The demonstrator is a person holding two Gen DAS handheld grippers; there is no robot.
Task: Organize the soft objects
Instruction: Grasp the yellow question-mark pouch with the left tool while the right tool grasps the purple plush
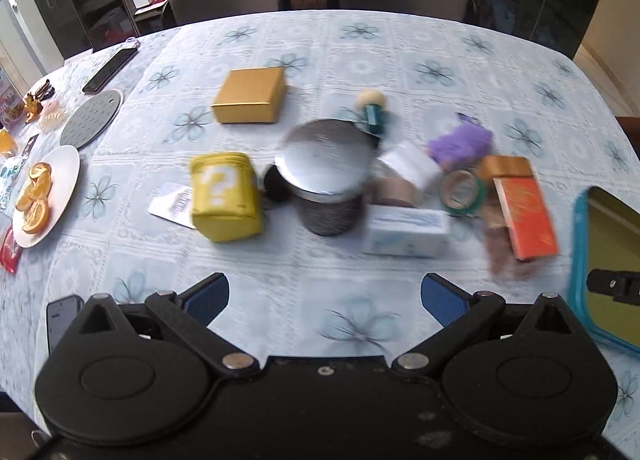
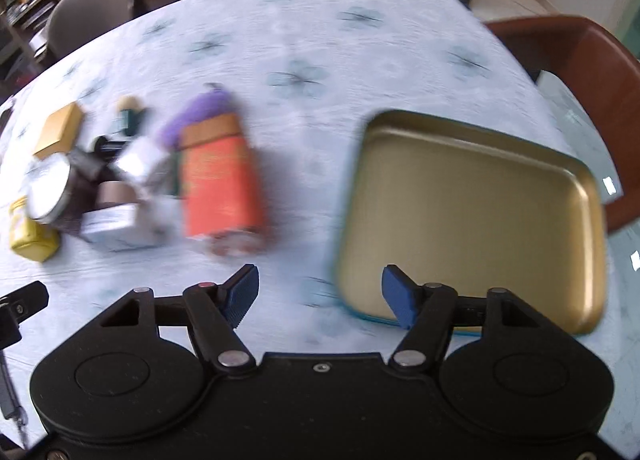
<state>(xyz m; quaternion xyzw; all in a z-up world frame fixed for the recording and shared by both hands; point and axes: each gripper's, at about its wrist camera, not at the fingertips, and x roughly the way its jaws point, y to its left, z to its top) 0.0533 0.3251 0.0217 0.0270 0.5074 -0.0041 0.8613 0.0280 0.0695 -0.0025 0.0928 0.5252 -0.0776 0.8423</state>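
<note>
Nothing sorted yet — the tray (image 2: pixel 472 200) at 3 o'clock sits empty; yellow cube (image 1: pixel 226 198) and purple plush (image 1: pixel 460 144) remain in the tabletop clutter, both grippers' jaws spread, holding nothing.

Your left claw (image 1: pixel 325 302) is wide open over the counter (image 1: pixel 360 60), holding nothing. At 12 o'clock sits a round tin with a shiny lid (image 1: pixel 326 180). The yellow soft cube (image 1: pixel 225 196) is at 11 o'clock, and the fuzzy purple toy (image 1: pixel 460 144) at 1 o'clock.
</note>
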